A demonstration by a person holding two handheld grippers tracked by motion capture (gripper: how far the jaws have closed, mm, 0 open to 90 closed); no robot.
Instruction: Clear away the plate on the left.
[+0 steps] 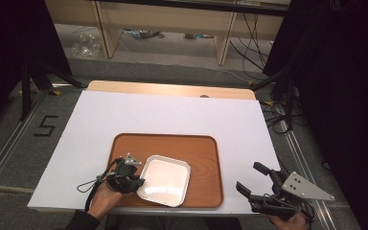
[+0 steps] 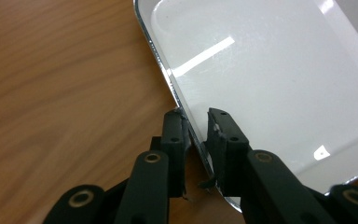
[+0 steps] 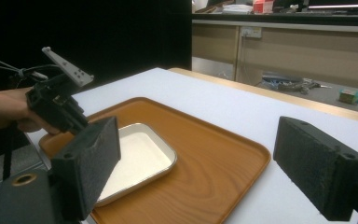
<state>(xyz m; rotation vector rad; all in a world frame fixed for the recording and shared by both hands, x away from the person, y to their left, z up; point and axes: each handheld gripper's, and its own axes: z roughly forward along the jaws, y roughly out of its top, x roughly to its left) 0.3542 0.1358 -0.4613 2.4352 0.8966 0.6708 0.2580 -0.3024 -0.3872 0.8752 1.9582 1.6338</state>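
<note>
Two grippers are at work around the white dish [image 1: 164, 180], which lies on the wooden tray [image 1: 206, 158], toward the tray's front-left. The left gripper [image 2: 196, 122] straddles the dish's rim, fingers [image 2: 174, 135] slightly parted, not pressing. The right gripper [image 3: 200, 154] gapes wide, empty, right of the tray. Best withdraw straight back, avoiding nudging the dish.

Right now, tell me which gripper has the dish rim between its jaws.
The left gripper: its jaws straddle the white dish's rim. The right gripper stands open, off the tray.
</note>
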